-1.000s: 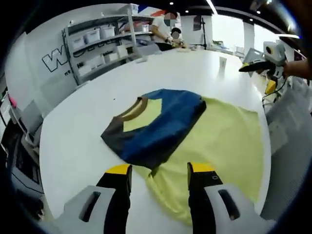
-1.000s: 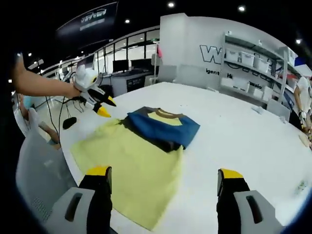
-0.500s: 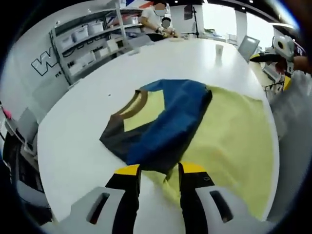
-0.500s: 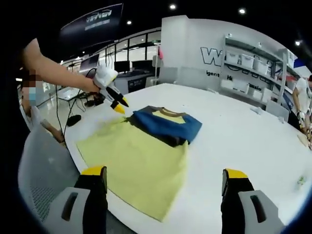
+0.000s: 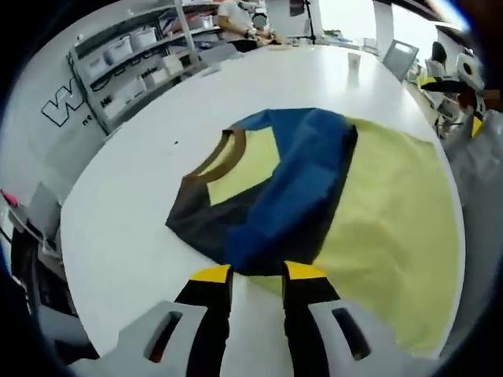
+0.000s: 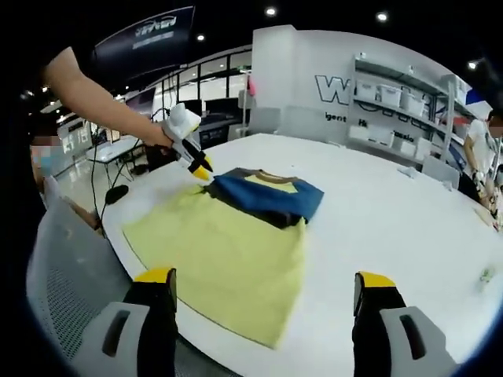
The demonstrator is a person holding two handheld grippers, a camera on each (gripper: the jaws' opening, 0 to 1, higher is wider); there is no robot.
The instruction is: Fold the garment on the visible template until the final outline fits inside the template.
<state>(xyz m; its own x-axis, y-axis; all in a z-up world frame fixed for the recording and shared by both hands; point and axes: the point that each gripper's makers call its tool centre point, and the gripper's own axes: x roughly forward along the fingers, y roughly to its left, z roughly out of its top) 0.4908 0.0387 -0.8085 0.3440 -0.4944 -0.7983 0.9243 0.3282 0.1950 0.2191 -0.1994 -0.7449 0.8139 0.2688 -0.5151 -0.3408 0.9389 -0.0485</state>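
The garment [image 5: 271, 188], a soft blue-and-charcoal T-shirt with a brown ribbed collar and a pale yellow chest panel, lies folded into a compact slab on the near end of the yellow template [image 5: 385, 236], a thin flat sheet with straight edges spread on the smooth white table [image 5: 134, 196]. Your left gripper [image 5: 257, 273] sits right at the shirt's near hem; its yellow-tipped black fingers [image 5: 211, 275] are drawn close together with only a narrow gap between them, and whether they pinch the blue cloth you cannot tell from this angle. A second ago those fingers stood well apart and farther back from the hem; half a second ago they had already narrowed.

In the right gripper view, your right gripper [image 6: 267, 279] hovers above the template's far edge with its fingers [image 6: 156, 276] spread wide, nothing between them, much as before. Beyond them, the left gripper [image 6: 192, 157] touches down at the shirt's corner, where earlier it hung above the table beside the shirt. Grey shelving [image 6: 409, 98] with white bins lines the wall.
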